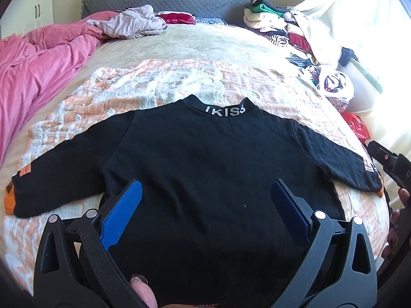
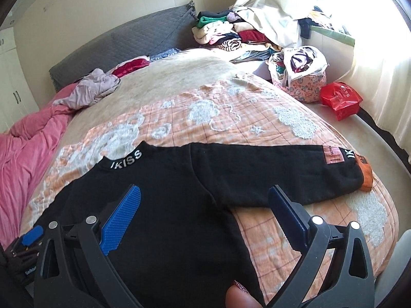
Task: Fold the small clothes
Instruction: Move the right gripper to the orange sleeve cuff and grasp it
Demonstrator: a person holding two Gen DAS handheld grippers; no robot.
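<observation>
Black sweater (image 1: 205,166) spread flat on the bed's orange blanket (image 1: 159,82), both sleeves out.

Left wrist view: the left gripper (image 1: 205,195) hangs over the sweater's lower body, fingers (image 1: 123,213) released and wide apart, holding nothing. Right wrist view: the right gripper (image 2: 205,200) hovers above the sweater's right side and armpit, fingers (image 2: 120,220) likewise spread and empty; the orange cuff (image 2: 366,174) lies near the bed edge.
</observation>
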